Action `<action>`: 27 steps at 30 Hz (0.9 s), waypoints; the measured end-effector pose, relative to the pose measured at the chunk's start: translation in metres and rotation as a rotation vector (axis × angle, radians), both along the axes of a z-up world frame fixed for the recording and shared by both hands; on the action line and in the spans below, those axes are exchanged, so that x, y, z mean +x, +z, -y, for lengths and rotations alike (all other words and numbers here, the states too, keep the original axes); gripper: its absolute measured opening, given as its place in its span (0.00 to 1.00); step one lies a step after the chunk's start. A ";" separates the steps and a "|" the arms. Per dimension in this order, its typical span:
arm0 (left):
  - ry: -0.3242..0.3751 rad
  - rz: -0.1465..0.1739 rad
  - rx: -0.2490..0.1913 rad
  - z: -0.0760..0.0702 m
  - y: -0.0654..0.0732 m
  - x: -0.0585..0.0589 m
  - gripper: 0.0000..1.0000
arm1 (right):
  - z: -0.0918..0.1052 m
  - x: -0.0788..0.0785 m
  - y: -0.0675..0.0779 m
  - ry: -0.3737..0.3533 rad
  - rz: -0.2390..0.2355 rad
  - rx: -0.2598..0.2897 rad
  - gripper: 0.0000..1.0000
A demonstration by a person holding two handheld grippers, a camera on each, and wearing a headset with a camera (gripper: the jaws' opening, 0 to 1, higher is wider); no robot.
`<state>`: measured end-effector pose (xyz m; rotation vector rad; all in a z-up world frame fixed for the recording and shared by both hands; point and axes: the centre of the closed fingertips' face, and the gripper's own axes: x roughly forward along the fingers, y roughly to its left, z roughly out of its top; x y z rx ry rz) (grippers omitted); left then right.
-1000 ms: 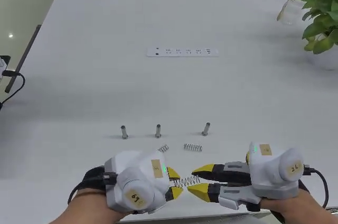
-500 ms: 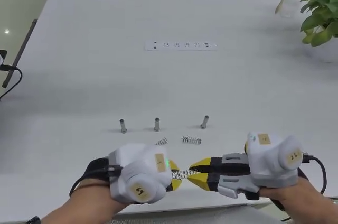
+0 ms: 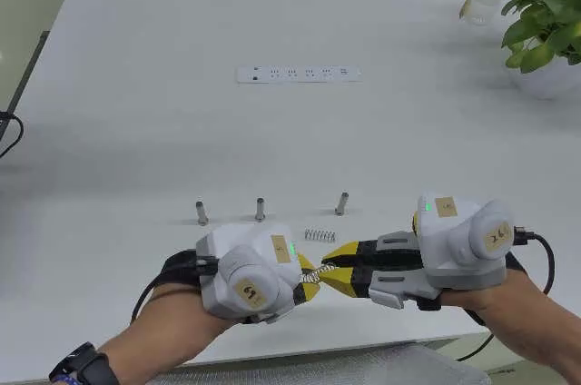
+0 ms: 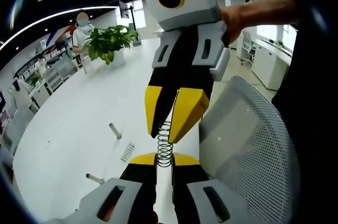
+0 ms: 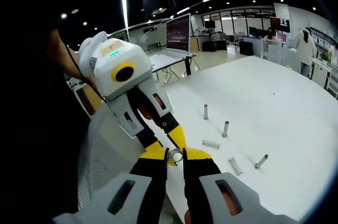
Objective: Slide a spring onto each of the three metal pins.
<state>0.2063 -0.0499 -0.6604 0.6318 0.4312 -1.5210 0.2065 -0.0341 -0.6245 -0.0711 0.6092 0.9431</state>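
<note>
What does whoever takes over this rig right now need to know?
Left hand-held gripper: shut on one end of a spring, held in the air.
Right hand-held gripper: shut on that spring's other end.
Pins: upright in a row on the table, all bare.
Two loose springs lie near the pins.
Done: nothing threaded yet.
Left: all three springs onto pins.

The left gripper (image 3: 306, 290) and right gripper (image 3: 329, 268) meet tip to tip near the desk (image 3: 136, 131) edge — a spring (image 3: 312, 274) spans their yellow fingers (image 3: 349, 279). Beyond stand three pins (image 3: 260, 210), a loose spring (image 3: 319, 235) nearby.
</note>
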 end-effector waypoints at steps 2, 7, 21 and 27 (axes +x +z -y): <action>0.009 -0.002 -0.012 0.002 0.003 0.003 0.02 | 0.004 0.002 0.001 0.005 0.004 -0.015 0.09; 0.016 -0.003 -0.025 0.004 0.006 0.007 0.02 | 0.011 0.000 -0.004 0.057 0.015 -0.103 0.12; -0.039 0.053 -0.007 0.003 0.012 0.007 0.02 | 0.006 0.000 -0.006 0.259 0.057 -0.271 0.20; -0.053 0.054 -0.003 0.003 0.012 0.005 0.02 | 0.004 0.000 -0.009 0.339 0.071 -0.337 0.19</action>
